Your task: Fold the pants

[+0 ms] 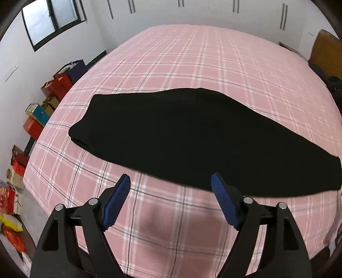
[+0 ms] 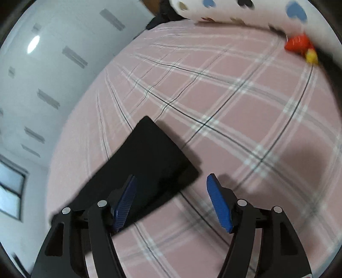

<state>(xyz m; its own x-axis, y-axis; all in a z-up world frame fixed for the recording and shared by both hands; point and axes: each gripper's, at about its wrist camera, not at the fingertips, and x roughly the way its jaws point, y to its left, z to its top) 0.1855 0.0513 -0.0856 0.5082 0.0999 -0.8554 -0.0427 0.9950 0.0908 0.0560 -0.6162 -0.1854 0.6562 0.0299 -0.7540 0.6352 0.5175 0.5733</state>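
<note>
Black pants lie flat across the pink plaid bed, stretched from the left to the lower right as one long folded strip. My left gripper hovers over the near edge of the pants, open, its blue pads apart with nothing between them. In the right wrist view one squared end of the pants lies on the sheet. My right gripper hangs over that end's near corner, open and empty; the left pad overlaps the black cloth in the picture.
Red and coloured boxes and bags line the floor along the bed's left side under a window. A wooden headboard stands at the right. A white spotted pillow and a red and yellow toy lie at the bed's far end.
</note>
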